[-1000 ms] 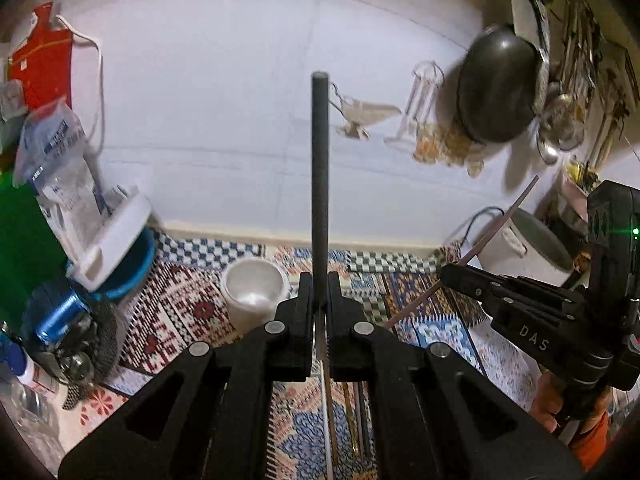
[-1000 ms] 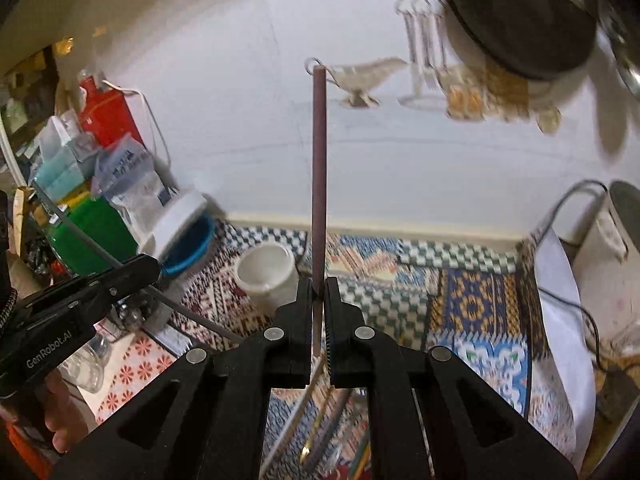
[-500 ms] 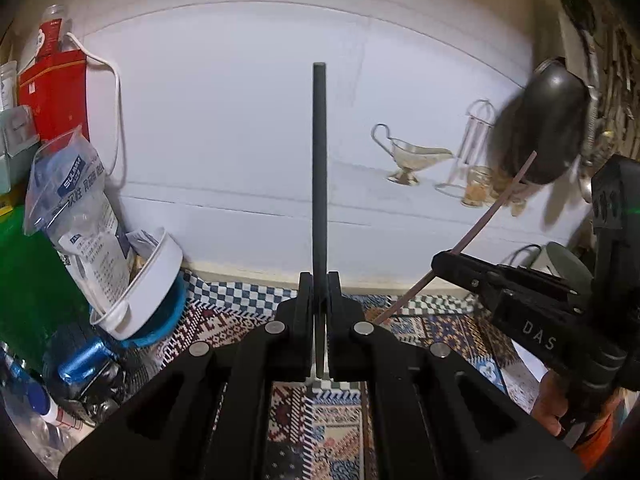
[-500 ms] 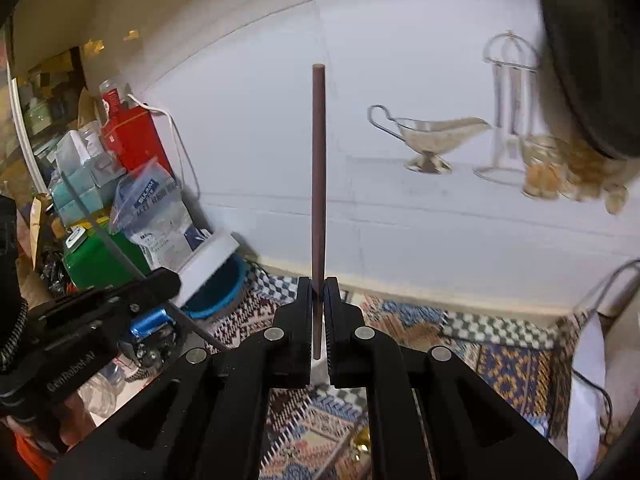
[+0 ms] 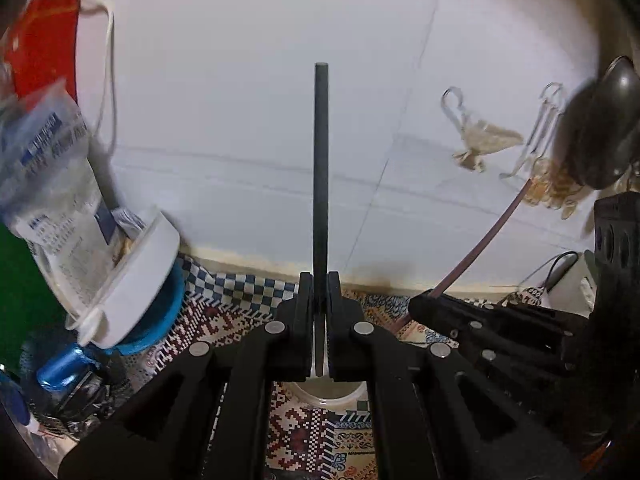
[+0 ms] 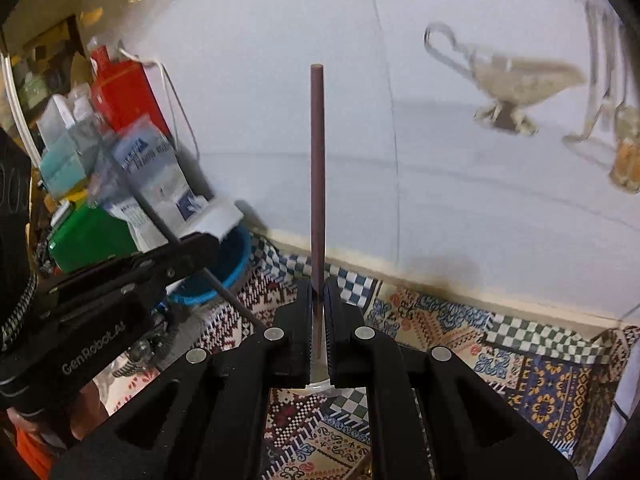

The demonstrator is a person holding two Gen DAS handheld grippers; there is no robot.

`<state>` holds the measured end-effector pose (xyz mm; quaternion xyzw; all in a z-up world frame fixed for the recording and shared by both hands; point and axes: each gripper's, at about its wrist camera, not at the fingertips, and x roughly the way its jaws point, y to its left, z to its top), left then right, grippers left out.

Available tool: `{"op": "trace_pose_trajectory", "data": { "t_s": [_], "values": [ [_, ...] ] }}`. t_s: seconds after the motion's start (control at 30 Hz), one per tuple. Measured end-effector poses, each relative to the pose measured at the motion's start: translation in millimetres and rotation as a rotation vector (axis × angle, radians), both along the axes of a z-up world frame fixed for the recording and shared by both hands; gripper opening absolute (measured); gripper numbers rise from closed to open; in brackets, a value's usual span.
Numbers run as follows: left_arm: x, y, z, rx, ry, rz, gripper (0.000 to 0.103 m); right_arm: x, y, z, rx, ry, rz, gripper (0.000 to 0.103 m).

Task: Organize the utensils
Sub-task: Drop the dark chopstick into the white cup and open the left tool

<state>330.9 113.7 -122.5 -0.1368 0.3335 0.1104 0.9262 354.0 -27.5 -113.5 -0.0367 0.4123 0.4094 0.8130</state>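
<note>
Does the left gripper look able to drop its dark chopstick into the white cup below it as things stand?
Probably yes. The left gripper, shut on the dark chopstick, sits directly above the white cup; nothing shows between them. The right gripper stands off to the side.

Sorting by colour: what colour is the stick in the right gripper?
Reddish brown stick, clearest in the right wrist view.

Place: a home kitchen corner.
Right of frame: a dark pan [image 5: 600, 136] hanging beside a metal gravy boat [image 6: 516, 84].
Bottom: patterned cloth [image 6: 460, 332].
Left: bagged supplies [image 5: 52, 184], red carton [image 6: 124, 92].
</note>
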Motion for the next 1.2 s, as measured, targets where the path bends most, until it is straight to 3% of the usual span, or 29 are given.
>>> {"op": "trace_pose_trajectory", "data": {
  "t_s": [0.27,0.5,0.7,0.93,1.2],
  "values": [
    [23,14,-46,-0.042,0.094,-0.001,0.004,8,13,-33,-0.076,0.059,0.018,0.005],
    [31,16,-59,-0.051,0.136,-0.004,0.004,12,22,-44,-0.118,0.071,0.031,0.006],
    [28,16,-52,-0.043,0.133,-0.007,0.005,13,25,-42,-0.136,0.056,0.032,0.006],
    [15,11,-34,-0.030,0.101,-0.006,0.008,6,19,-24,-0.127,0.031,0.026,0.019],
    [-18,-7,2,0.014,0.035,-0.004,0.024,-12,-7,10,-0.081,-0.031,0.002,0.020]
  ]
}}
